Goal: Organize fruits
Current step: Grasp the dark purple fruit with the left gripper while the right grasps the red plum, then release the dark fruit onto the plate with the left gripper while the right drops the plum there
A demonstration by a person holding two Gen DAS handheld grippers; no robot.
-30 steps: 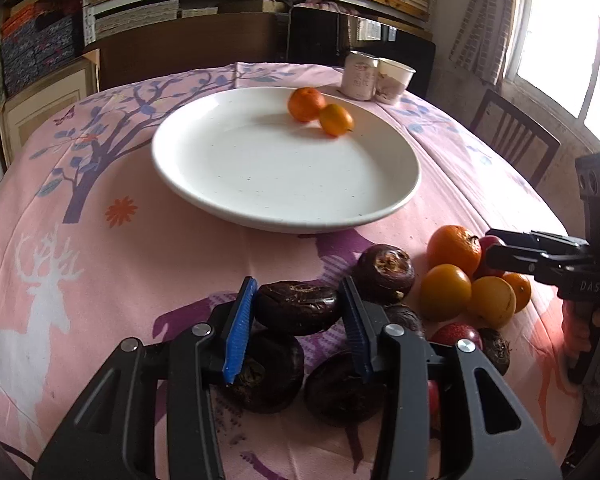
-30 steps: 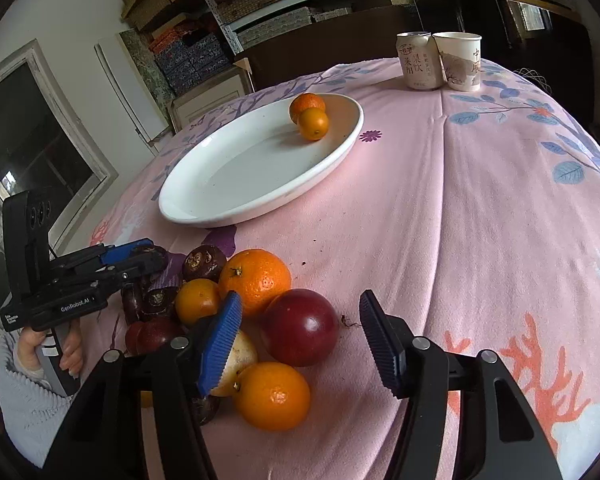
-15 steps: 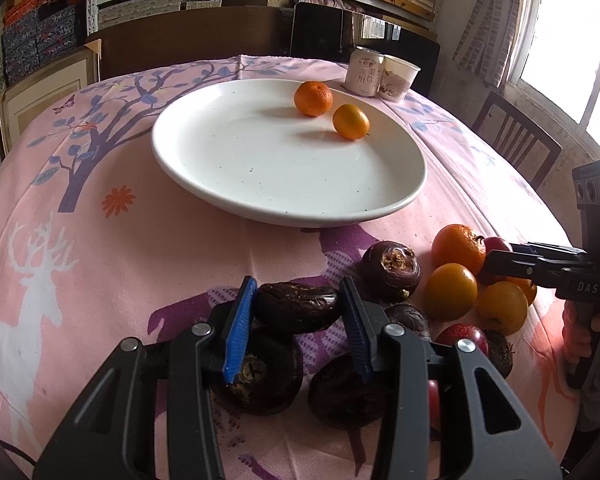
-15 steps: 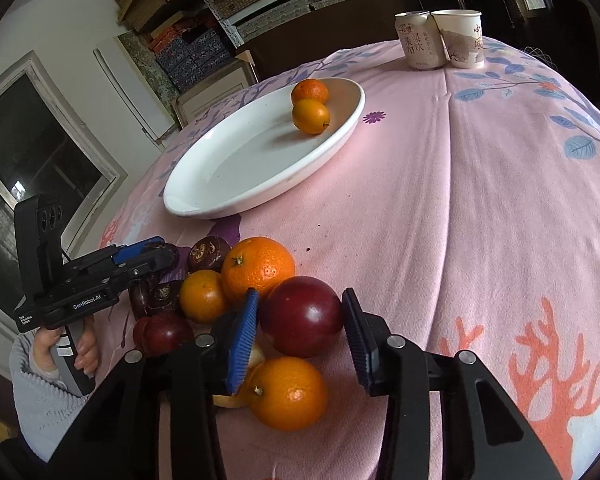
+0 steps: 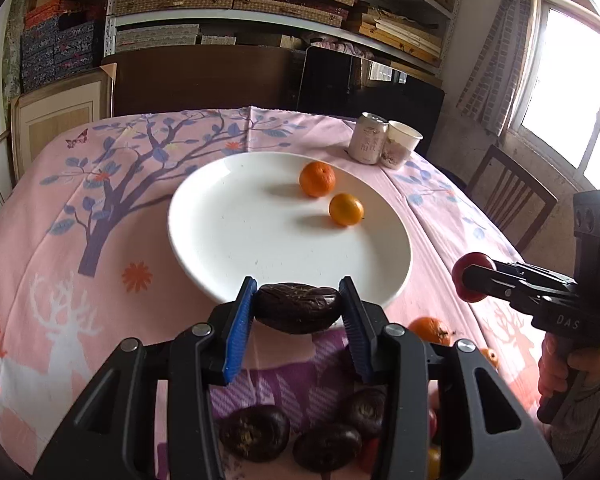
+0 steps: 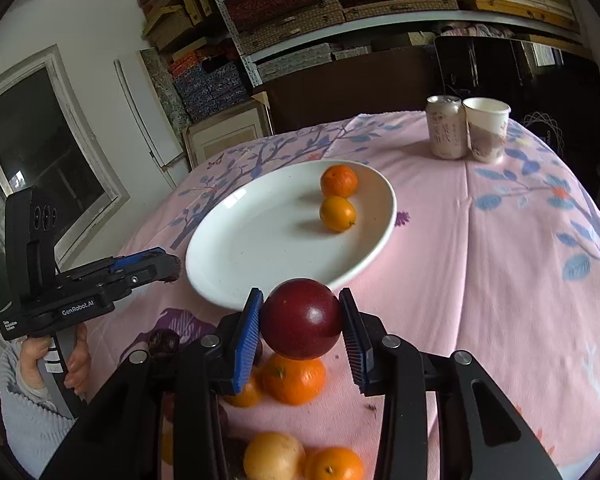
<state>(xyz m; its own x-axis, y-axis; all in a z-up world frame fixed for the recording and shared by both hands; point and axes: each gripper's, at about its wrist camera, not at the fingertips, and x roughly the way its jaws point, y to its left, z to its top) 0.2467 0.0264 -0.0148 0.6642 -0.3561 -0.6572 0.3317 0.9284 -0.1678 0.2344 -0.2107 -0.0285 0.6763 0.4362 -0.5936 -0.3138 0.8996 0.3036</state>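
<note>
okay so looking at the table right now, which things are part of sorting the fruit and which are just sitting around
Part of the job:
- plate with two oranges
- wrinkled dark fruit in the left gripper
- red fruit in the right gripper
- loose fruit pile on the cloth

Just lying about:
- can
- paper cup
- chair

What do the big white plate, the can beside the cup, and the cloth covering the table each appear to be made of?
White plate: probably glazed ceramic, glossy with faint specks. Can: likely aluminium, its rim shiny under a printed wrap. Tablecloth: woven fabric, matte, creased, printed.
</note>
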